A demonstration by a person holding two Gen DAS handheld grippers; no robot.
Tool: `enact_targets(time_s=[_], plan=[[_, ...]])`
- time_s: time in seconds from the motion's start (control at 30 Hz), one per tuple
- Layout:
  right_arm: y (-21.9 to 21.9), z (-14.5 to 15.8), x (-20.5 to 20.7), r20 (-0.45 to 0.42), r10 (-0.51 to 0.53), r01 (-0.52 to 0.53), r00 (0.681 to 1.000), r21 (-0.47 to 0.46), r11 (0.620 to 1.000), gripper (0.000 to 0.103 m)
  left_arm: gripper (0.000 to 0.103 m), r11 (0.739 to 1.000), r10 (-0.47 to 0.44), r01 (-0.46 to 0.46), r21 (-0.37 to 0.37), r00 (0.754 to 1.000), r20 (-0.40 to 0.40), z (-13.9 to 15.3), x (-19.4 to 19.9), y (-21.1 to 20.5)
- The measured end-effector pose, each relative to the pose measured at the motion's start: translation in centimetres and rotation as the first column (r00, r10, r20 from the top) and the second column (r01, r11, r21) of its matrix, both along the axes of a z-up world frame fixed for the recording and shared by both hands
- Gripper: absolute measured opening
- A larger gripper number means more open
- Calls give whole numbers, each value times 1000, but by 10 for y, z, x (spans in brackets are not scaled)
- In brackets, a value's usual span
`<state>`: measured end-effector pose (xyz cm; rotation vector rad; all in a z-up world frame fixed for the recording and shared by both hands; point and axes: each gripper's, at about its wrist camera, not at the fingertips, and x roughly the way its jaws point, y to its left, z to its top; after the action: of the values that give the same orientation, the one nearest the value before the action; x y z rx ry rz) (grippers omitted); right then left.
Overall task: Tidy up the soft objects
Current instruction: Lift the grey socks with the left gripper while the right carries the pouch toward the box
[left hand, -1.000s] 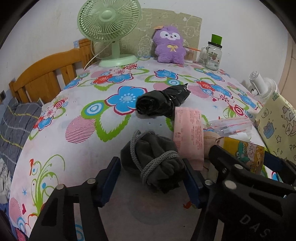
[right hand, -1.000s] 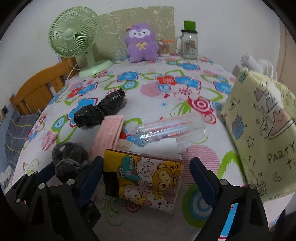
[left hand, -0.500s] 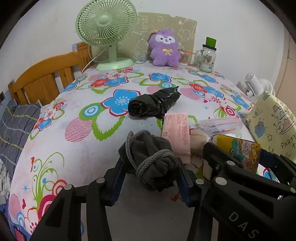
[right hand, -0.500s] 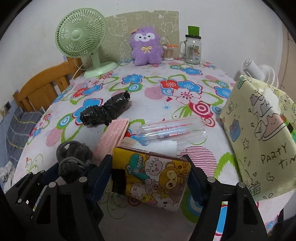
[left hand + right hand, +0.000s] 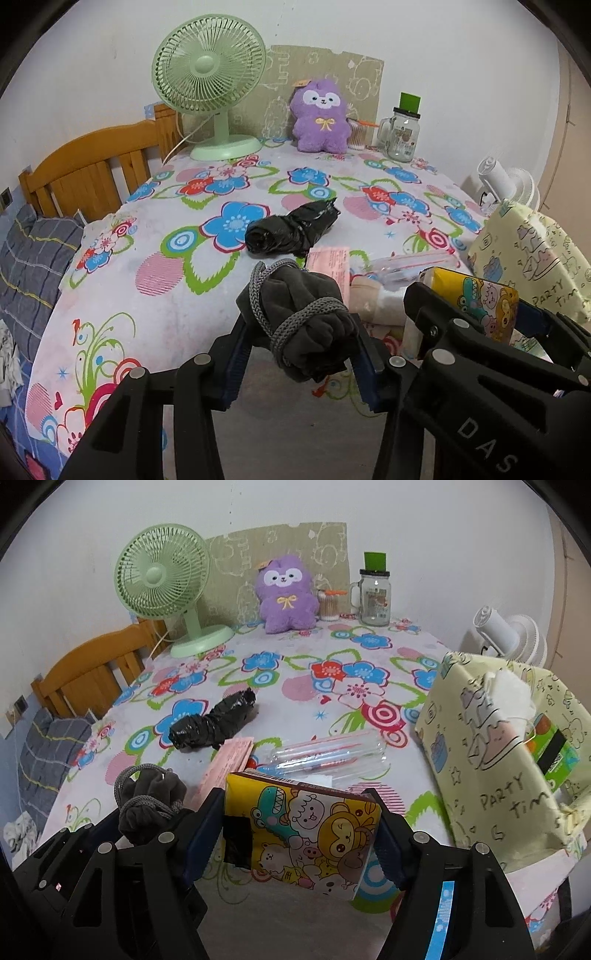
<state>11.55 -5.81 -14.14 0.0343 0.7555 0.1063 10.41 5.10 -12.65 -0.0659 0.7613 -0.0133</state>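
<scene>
My left gripper (image 5: 301,345) is shut on a dark grey cloth bundle tied with grey cord (image 5: 301,317) and holds it above the flowered tablecloth (image 5: 177,236). The bundle also shows in the right wrist view (image 5: 149,803). My right gripper (image 5: 301,830) is shut on a yellow cartoon-print tissue pack (image 5: 303,830), lifted off the table. The pack also shows in the left wrist view (image 5: 476,299). A black rolled plastic bag (image 5: 291,230) lies mid-table. A purple plush toy (image 5: 321,116) sits at the back.
A pink packet (image 5: 229,762) and a clear pen pouch (image 5: 332,753) lie just beyond my grippers. A yellow "party time" gift bag (image 5: 506,760) stands right. A green fan (image 5: 210,81) and glass jar (image 5: 400,134) stand at the back. A wooden chair (image 5: 92,177) is left.
Both grippers closed on their objects and lifted them: the left on the grey bundle, the right on the tissue pack. Both cameras pulled back and up.
</scene>
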Motion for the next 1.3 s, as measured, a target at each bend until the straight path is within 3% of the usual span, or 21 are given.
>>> enact_targets(time_s=[1.3], plan=[[-37, 109, -38, 196, 38, -35, 980, -21, 999, 76, 51, 999, -51, 50, 9, 985, 164, 99, -30, -44]])
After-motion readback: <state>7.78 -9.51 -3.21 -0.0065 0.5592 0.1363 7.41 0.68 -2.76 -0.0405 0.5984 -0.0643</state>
